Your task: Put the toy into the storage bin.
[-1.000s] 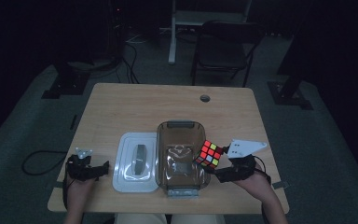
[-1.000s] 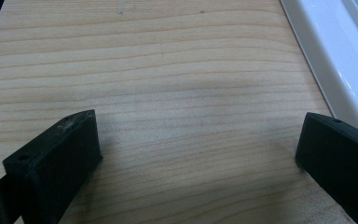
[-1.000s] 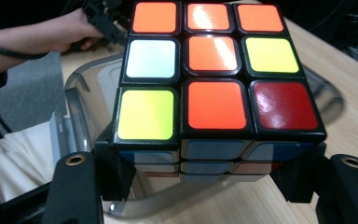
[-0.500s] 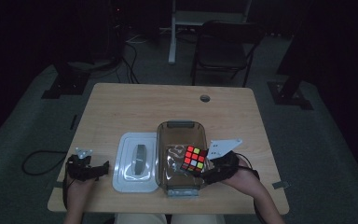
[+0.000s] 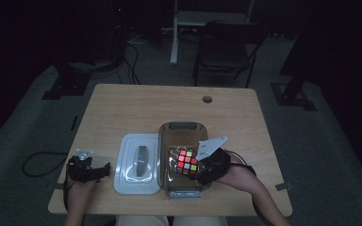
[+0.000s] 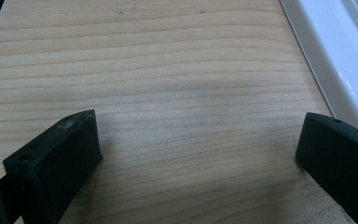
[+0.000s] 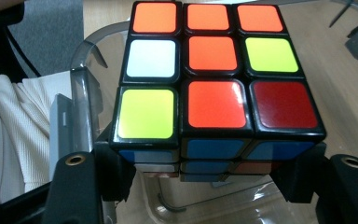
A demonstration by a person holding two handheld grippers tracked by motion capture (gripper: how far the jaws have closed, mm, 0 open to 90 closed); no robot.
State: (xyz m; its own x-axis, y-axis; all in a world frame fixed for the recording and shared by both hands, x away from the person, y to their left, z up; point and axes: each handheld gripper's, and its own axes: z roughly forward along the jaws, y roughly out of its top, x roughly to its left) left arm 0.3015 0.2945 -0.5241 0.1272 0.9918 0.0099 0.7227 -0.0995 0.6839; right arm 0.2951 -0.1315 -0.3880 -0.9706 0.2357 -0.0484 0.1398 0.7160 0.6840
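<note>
The left gripper [image 5: 96, 170] rests low near the person's edge, its bearing hand [image 5: 78, 186] and forearm coming in from the bottom of the high view, its body pointing across to the right there. In the left gripper view its two black jaws stand wide apart with nothing between them. The right gripper [image 5: 199, 170] reaches in from the right side, the right hand [image 5: 233, 173] behind it and the forearm angling up from the lower right. Its grey three-cornered plate [image 5: 212, 146] tilts upward on top. Its jaws are clamped on what they carry.
</note>
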